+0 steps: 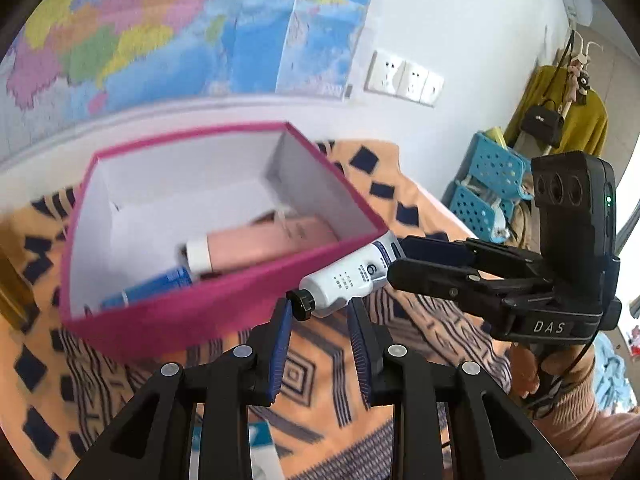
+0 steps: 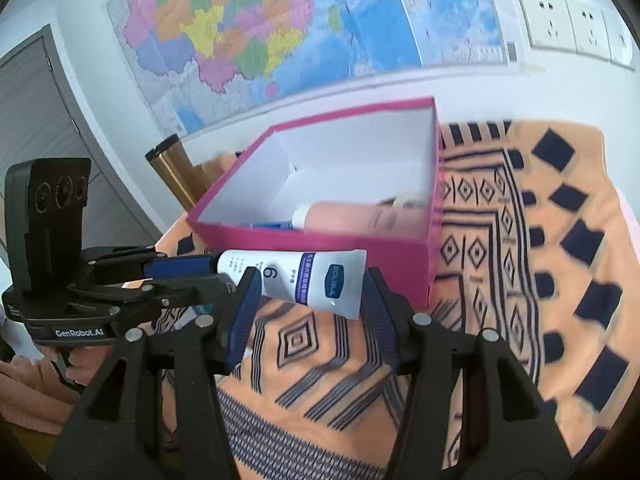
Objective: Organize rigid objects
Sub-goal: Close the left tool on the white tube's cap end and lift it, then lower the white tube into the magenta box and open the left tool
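A white tube (image 1: pixel 352 276) with a black cap and a blue label is held in the air just in front of the pink box (image 1: pixel 224 312). My right gripper (image 1: pixel 394 260) is shut on the tube's flat end, and in its own view the tube (image 2: pixel 304 276) lies across between its fingers. My left gripper (image 1: pixel 318 312) has its jaws around the cap end; in the right wrist view the left gripper (image 2: pixel 216 270) meets the tube there. The box (image 2: pixel 332 250) holds a pink tube (image 1: pixel 264 246) and a blue item (image 1: pixel 156 286).
An orange cloth (image 2: pixel 520 260) with a dark pattern covers the table. A brass cylinder (image 2: pixel 176 172) stands left of the box. A map (image 2: pixel 280 28) and wall sockets (image 2: pixel 572 24) are behind. Blue baskets (image 1: pixel 488 188) and a coat rack stand far right.
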Motion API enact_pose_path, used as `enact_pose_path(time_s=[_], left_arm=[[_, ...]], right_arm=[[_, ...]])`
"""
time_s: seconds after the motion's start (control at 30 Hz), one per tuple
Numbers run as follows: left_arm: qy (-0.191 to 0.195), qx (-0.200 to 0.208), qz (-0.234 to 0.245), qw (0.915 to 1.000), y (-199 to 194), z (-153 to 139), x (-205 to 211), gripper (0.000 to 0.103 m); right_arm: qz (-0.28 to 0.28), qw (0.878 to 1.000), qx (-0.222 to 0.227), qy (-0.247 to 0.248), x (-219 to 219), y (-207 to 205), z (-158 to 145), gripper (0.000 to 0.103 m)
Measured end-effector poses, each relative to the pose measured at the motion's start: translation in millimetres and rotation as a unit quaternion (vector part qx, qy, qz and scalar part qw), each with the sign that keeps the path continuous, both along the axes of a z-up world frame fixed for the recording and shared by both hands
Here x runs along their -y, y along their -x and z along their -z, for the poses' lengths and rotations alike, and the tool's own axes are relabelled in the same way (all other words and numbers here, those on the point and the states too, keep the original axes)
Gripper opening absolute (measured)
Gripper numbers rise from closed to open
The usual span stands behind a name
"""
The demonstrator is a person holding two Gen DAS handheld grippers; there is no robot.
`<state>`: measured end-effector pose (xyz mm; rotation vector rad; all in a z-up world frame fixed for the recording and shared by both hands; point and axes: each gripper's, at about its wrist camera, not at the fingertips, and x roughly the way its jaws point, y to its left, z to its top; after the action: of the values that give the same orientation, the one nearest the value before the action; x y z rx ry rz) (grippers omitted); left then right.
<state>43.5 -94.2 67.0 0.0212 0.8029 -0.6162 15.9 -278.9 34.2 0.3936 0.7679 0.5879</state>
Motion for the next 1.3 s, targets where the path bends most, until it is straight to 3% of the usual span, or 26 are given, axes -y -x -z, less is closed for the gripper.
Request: enact_pose_path(time_s=[0.3,0.83,1.17,1.3], left_arm=[[-0.007,0.013,-0.013,0.9998,-32,-8,6,0.027],[-0.030,-0.020,-0.025,0.9990,-72,17,15,0.028],[-0.028,0.012,-0.040,0.9987,-46,14,-9,0.030],[-0.018,0.037,-0.056,0.9976,-25,9,-34,0.039]], right_arm=[[0.015,1.000,0.016,0.012,3,-32,-12,0.056],[0.017,0.998,-0.012,0.056,-8,-65,9,0.056],[0.026,0.999,-0.012,0.044,-1,-56,8,0.056],[0.014,0.999,0.002,0.032,-2,-40,2,0.056]])
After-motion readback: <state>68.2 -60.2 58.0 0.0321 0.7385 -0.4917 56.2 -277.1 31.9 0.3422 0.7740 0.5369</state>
